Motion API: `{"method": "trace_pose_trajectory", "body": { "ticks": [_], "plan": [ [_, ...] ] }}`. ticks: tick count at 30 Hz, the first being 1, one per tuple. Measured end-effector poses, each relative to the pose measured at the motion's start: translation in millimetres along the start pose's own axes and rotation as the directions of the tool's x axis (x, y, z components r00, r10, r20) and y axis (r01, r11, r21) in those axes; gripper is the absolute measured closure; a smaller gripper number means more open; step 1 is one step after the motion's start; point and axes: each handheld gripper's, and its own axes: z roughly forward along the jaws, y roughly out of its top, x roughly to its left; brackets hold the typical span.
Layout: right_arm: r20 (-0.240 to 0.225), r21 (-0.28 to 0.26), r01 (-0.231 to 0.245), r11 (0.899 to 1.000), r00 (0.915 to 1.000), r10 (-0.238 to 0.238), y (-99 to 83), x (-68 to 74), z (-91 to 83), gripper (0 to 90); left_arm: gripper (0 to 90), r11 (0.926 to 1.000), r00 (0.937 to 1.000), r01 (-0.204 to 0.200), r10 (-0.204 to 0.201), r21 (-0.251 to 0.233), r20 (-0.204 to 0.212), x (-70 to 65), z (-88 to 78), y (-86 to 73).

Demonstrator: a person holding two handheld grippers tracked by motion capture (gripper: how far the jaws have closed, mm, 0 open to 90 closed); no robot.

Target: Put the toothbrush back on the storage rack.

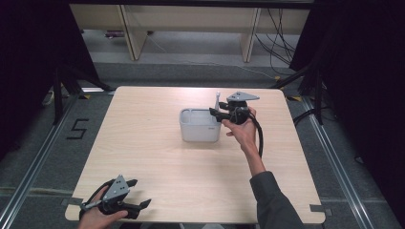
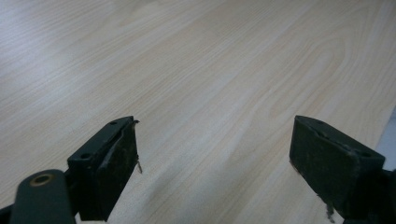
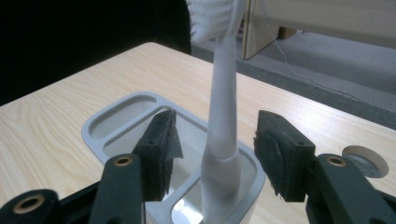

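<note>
The right tool (image 3: 212, 154) stands with its jaws apart around the white plastic toothbrush (image 3: 223, 112), pads clear of it. The toothbrush stands upright in the right compartment of a grey rectangular plastic holder (image 1: 199, 125) mid-table. The left tool (image 1: 136, 193), jaws wide apart, rests at the near left edge of the pale wooden table (image 1: 157, 157).

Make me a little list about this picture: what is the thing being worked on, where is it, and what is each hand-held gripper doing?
thing: white toothbrush, standing upright, bristles at the top
where: in a slot of the grey holder on the wooden table
right hand-held gripper: jaws apart either side of the toothbrush handle, pads not pressing on it
left hand-held gripper: open, nothing between the jaws, at the near left corner of the table
</note>
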Motion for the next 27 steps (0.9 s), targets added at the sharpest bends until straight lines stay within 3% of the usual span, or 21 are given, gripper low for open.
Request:
{"method": "trace_pose_trajectory", "body": {
  "ticks": [5,7,8,9,11,12,17,18,20,23,26,27],
  "plan": [
    [0.001,-0.015,-0.004,1.0,1.0,0.004,-1.3,-1.6,-6.6,46.3,14.7,0.9997,0.9998,0.02,-0.02,-0.012,0.004,-2.1,1.2,-0.6],
    [0.007,-0.02,-0.032,0.999,0.9994,0.032,-2.6,-0.1,-9.1,45.5,14.7,0.9998,0.9998,0.018,-0.018,-0.012,0.003,-2.1,1.2,-0.6],
    [0.0,-0.029,-0.011,1.0,0.9999,0.011,-2.9,-2.4,-9.8,45.1,14.7,0.9997,0.9998,0.02,-0.02,-0.012,0.004,-2.1,1.2,-0.6],
    [0.002,-0.023,-0.025,0.999,0.9997,0.025,-3.5,-1.5,-11.4,44.6,14.7,0.9997,0.9998,0.019,-0.019,-0.012,0.003,-2.0,1.3,-0.7],
    [-0.002,-0.027,-0.008,1.0,1.0,0.008,-4.1,-2.5,-12.6,43.4,14.7,0.9997,0.9998,0.02,-0.02,-0.011,0.001,-1.9,1.3,-0.8],
    [-0.002,-0.03,-0.028,0.999,0.9996,0.028,-4.9,-1.0,-13.6,43.2,14.7,0.9998,0.9998,0.019,-0.019,-0.01,0.002,-2.0,1.3,-0.8],
    [0.009,-0.035,-0.007,0.999,0.9999,0.007,-6.2,0.2,-18.1,41.7,14.7,0.9999,0.9999,0.012,-0.012,-0.005,0.001,-1.5,1.0,-0.8],
    [0.006,-0.033,-0.021,0.999,0.9998,0.021,-6.5,1.1,-18.6,41.6,14.7,1.0,1.0,0.006,-0.006,-0.002,-0.002,-1.1,0.8,-0.6],
    [0.004,-0.034,-0.005,0.999,1.0,0.005,-7.0,1.3,-20.3,40.7,14.7,0.9997,0.9998,0.021,-0.021,-0.011,0.002,-2.0,1.3,-0.8],
    [0.005,-0.043,-0.022,0.999,0.9997,0.023,-10.5,3.9,-22.0,39.7,14.7,0.9997,0.9998,0.021,-0.021,-0.012,0.003,-2.1,1.4,-1.0],
    [0.02,-0.045,0.004,0.999,0.9998,-0.003,-13.0,3.1,-23.4,38.8,14.7,1.0,1.0,0.002,-0.002,0.001,0.001,-0.9,0.9,-0.5],
    [0.016,-0.042,-0.02,0.999,0.9997,0.021,-13.6,5.0,-24.4,38.5,14.7,0.9997,0.9997,-0.023,0.023,0.003,0.0,0.7,0.3,-0.1]
  ]
}}
